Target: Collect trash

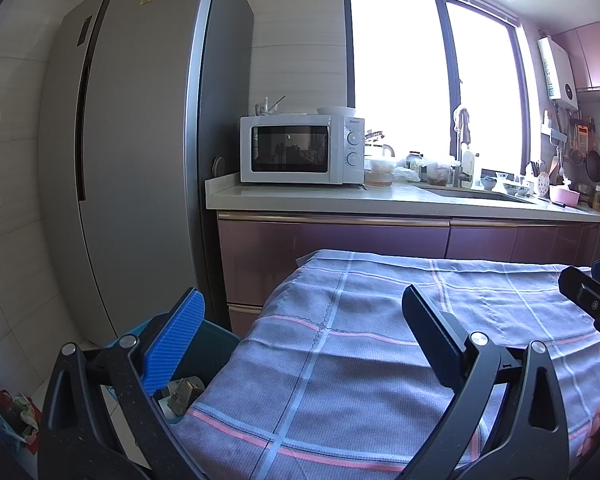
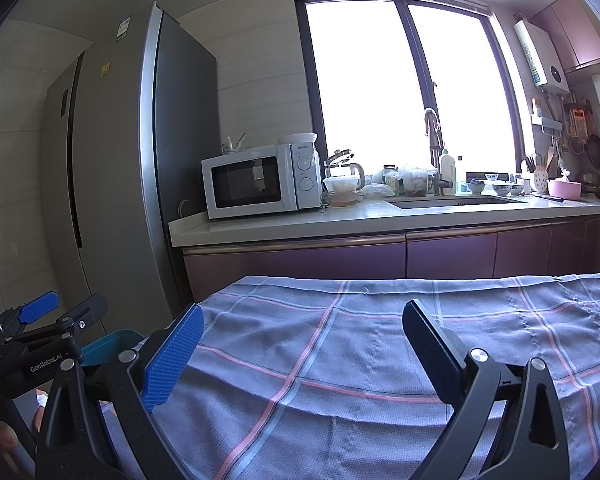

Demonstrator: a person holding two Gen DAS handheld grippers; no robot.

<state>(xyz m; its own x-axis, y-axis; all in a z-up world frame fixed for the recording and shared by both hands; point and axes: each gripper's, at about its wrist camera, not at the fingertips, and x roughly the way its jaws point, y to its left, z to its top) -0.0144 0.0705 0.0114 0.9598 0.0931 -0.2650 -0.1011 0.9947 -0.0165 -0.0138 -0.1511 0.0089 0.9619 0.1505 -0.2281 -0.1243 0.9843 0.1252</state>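
Nearest the lens in each wrist view we see a claw held above the checked cloth (image 2: 340,360) that covers the desk. Left claw (image 1: 300,344): released, blue pads wide apart, nothing between them; it hangs over the near left corner of the cloth. Right claw (image 2: 300,356): likewise released and empty, level over the middle of the cloth. In the right view the left claw shows again at the far left edge.

Task thing: crumpled trash (image 1: 184,394), a dark wrapper with pale scraps, lies inside the teal bin (image 1: 216,344) that stands on the floor just beside the desk's left edge, partly hidden behind the left claw's blue finger (image 1: 172,344). We judge the bin sits there so that scraps can be dropped straight off the desk edge. The trash is a bunched lump; its long axis and heading cannot be told.

No loose trash shows on the visible cloth, so we judge collection to be at or near its end. More coloured litter (image 1: 12,412) lies on the floor at the near left; its kind is unclear.

Far background: refrigerator (image 2: 112,160), microwave (image 2: 260,180), sink counter (image 2: 380,216), window.
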